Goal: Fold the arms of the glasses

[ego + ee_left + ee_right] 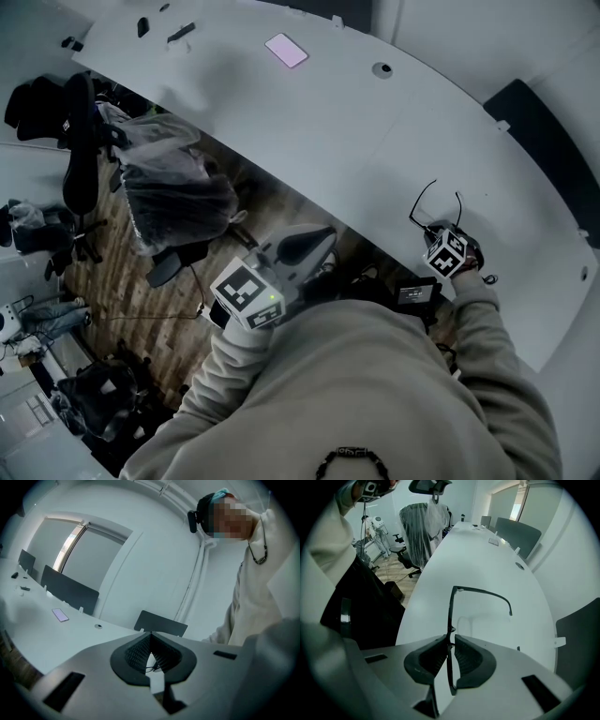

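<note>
Now the right gripper (451, 641) pinches the glasses (450, 609) by the front rim, arms unfolded. The left gripper (150, 635) is pressed together, empty.

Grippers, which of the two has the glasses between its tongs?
The right gripper: its tongs pinch the glasses at the front frame, arms unfolded. The left gripper is shut on nothing, away from them.

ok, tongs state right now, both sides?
Left tongs: closed, empty.
Right tongs: closed on the glasses frame.
</note>
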